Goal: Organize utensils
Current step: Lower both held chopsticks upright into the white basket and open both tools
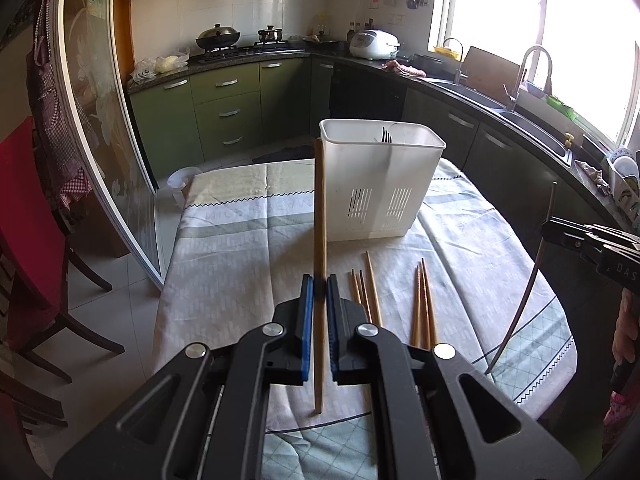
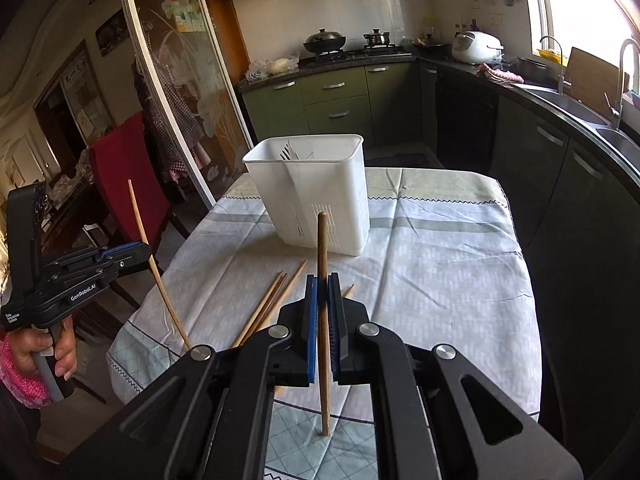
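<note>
Chopsticks [image 1: 424,304] lie by the white holder [image 1: 380,184] containing forks [image 1: 386,135]; each claw grips one chopstick.

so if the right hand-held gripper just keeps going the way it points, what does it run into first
Most likely the white utensil caddy. The right hand-held gripper, shut on a chopstick, aims at the caddy's near slotted wall, with only bare tablecloth between. Depth is unclear, so it may meet the cloth first.
</note>
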The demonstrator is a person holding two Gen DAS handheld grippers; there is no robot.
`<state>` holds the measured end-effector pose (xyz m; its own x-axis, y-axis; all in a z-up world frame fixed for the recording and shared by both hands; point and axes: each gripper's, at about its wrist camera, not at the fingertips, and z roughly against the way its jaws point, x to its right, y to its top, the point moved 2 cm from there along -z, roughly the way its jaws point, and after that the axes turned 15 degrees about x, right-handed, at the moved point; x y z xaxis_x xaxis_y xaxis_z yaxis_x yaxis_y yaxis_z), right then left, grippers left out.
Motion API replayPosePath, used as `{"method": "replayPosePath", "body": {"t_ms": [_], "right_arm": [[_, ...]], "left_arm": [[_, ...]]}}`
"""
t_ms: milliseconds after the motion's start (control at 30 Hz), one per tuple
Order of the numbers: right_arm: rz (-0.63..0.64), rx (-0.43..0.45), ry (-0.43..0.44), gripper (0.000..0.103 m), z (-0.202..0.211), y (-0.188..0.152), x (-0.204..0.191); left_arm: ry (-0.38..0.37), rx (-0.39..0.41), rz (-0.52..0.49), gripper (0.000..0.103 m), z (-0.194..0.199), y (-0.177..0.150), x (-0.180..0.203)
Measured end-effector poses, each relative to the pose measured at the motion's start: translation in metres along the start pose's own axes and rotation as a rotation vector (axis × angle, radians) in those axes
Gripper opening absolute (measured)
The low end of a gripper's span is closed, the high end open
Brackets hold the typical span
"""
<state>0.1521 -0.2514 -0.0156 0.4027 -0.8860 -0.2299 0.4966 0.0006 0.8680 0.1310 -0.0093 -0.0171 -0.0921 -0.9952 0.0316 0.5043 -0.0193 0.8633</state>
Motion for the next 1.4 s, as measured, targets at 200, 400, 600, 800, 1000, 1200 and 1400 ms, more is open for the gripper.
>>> {"method": "replayPosePath", "body": {"t_ms": [200, 400, 600, 800, 1000, 1200, 1400], "right_arm": [[-0.005, 0.048, 0.017, 0.006, 0.012, 0.018, -0.003], [-0.006, 0.092, 0.030, 0.006, 0.016, 0.053, -0.007], [-0.020, 0.105, 0.071, 0.006, 0.017, 0.103, -0.013], [-0.051, 0.125, 0.110, 0.006, 0.019, 0.155, -0.017], [-0.091, 0.184, 0.097, 0.006, 0.014, 0.209, -0.007], [-0.085, 0.216, 0.040, 0.006, -0.019, 0.239, 0.008], [-0.088, 0.105, 0.019, 0.006, -0.087, 0.218, 0.024]], "left_arm": [[-0.011, 0.036, 0.005, 0.007, 0.009, 0.013, 0.000], [-0.038, 0.091, 0.003, 0.007, 0.016, 0.044, 0.006], [-0.076, 0.148, -0.001, 0.007, 0.021, 0.088, 0.017], [-0.104, 0.180, 0.009, 0.007, 0.018, 0.131, 0.021], [-0.118, 0.232, 0.020, 0.007, 0.008, 0.176, 0.023], [-0.111, 0.307, 0.009, 0.007, -0.016, 0.214, 0.029], [-0.067, 0.213, 0.015, 0.007, -0.081, 0.200, 0.027]]}}
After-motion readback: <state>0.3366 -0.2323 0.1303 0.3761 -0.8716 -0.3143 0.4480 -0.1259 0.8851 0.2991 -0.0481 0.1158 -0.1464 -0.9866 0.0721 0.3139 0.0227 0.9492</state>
